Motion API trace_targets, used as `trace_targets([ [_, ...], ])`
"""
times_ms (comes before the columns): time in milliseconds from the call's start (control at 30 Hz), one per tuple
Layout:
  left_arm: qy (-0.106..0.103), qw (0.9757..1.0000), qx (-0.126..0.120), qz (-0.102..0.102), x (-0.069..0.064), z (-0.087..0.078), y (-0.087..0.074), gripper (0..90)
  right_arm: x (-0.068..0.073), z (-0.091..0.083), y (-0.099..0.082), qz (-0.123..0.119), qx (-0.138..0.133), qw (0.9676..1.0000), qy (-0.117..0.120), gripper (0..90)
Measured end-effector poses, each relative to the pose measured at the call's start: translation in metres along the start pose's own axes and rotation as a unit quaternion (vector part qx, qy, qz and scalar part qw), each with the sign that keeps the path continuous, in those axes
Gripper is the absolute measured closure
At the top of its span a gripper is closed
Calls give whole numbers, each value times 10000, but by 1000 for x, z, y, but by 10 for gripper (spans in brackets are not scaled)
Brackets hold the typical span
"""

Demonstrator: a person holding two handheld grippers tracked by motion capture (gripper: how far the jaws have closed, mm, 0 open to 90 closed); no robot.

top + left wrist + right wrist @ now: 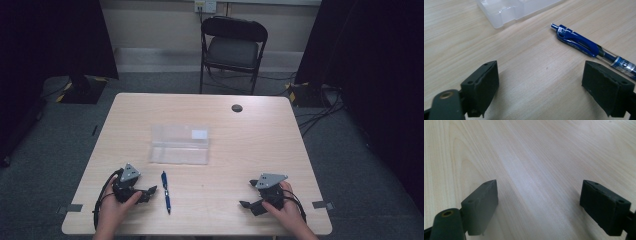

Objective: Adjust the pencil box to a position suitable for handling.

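Observation:
A blue pen [165,191] lies on the wooden table [240,145], pointing away from the front edge. Just left of it rests my left gripper [150,191], open, jaws aimed at the pen with nothing between them. In the left gripper view the pen [584,46] lies beyond the right jaw, apart from both pads. A clear plastic case [180,144] sits mid-table behind the pen; its corner [504,11] shows at the top of the left gripper view. My right gripper [248,196] rests at the front right, open over bare wood [536,170].
A small dark round hole cover [237,108] sits near the table's far edge. A black folding chair [233,50] stands behind the table. Cables run across the floor at right [320,112]. Tape marks [74,207] sit at the table's front corners.

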State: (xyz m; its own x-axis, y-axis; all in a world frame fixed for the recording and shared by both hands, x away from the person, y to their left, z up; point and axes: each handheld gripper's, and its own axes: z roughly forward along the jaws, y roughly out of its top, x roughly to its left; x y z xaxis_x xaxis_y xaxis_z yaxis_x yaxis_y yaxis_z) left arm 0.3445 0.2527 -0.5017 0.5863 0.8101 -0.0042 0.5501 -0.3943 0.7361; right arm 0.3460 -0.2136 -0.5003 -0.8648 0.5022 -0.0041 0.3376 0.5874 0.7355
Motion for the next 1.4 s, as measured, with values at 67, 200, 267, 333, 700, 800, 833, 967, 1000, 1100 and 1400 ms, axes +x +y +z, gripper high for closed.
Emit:
trace_targets([
  [67,-7,10000,23,22,0,0,0,120,0,0,0,0,0,10000,1,142],
  [200,-21,10000,23,-26,-1,1,1,109,0,0,0,1,0,10000,2,143],
  [267,-23,10000,22,-24,-1,1,1,108,0,0,0,0,-1,10000,1,142],
  [333,-20,10000,14,-31,-1,1,1,109,0,0,0,0,-1,10000,2,142],
  [700,-89,9997,33,218,-2,4,10,285,0,0,0,0,0,10000,1,142],
  [800,-167,9993,74,324,-4,7,16,283,0,0,0,0,-1,10000,1,142],
  [833,-173,9993,41,322,-6,8,18,283,0,0,0,-1,-1,10000,1,142],
  [967,-224,9988,15,441,-10,12,25,284,0,0,0,-1,-1,10000,1,143],
  [1000,-250,9985,-8,477,-10,12,27,284,0,0,0,-3,-2,10000,2,143],
  [1100,-281,9984,-26,491,-11,12,28,284,0,0,0,-5,0,10000,8,142],
  [1400,-243,9986,-69,465,-5,5,35,284,0,0,0,-7,-1,10000,10,142],
])
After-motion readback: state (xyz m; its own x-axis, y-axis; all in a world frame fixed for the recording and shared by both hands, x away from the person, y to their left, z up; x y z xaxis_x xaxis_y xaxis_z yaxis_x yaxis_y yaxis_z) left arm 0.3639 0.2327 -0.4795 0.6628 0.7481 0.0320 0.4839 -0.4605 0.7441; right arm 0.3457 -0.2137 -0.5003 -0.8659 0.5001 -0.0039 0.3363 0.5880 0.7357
